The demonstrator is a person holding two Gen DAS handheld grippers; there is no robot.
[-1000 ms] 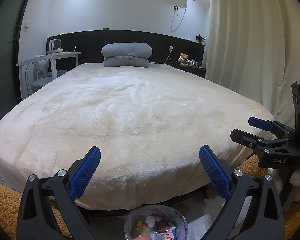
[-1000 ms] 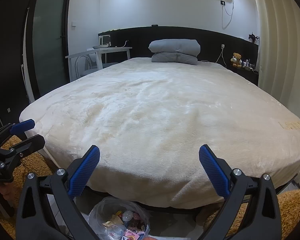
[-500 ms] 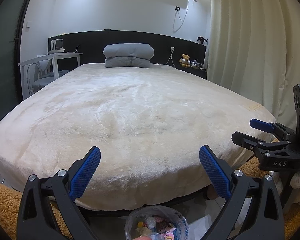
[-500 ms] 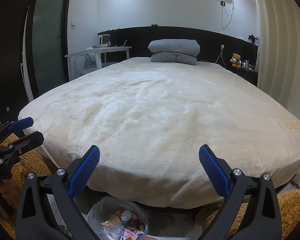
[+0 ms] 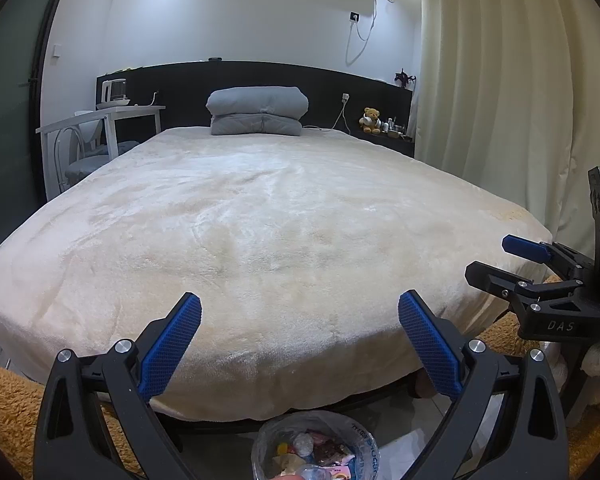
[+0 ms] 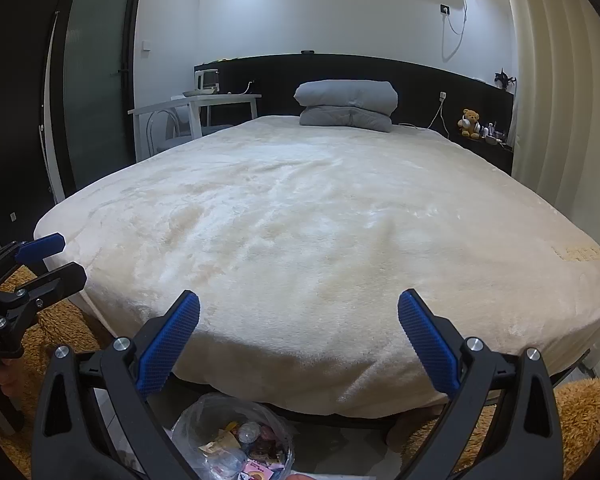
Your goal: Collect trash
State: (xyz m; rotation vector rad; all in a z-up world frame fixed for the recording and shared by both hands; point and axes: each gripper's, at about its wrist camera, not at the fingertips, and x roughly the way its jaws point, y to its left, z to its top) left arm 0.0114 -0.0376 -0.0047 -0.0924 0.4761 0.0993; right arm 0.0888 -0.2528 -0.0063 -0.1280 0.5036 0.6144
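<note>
Your left gripper [image 5: 300,344] and right gripper [image 6: 299,344] both gape wide, holding nothing. A trash bag [image 5: 314,446] sits below, beside the bed [image 5: 260,220].

A wide bed [image 5: 260,240] carries a cream blanket; a folded grey quilt [image 5: 257,111] lies at its head. A lined trash bin [image 5: 314,446] stands on the floor at its foot.

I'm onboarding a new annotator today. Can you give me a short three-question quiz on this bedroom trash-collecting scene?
1. True or false: the left gripper holds a piece of trash.
2. Where does the trash bin stand? A) on the bed B) on the floor at the foot of the bed C) on the white desk
3. Fill in: the folded grey quilt lies at the ____ of the bed.

Key: 1 false, jaws open and empty; 2 B; 3 head.
</note>
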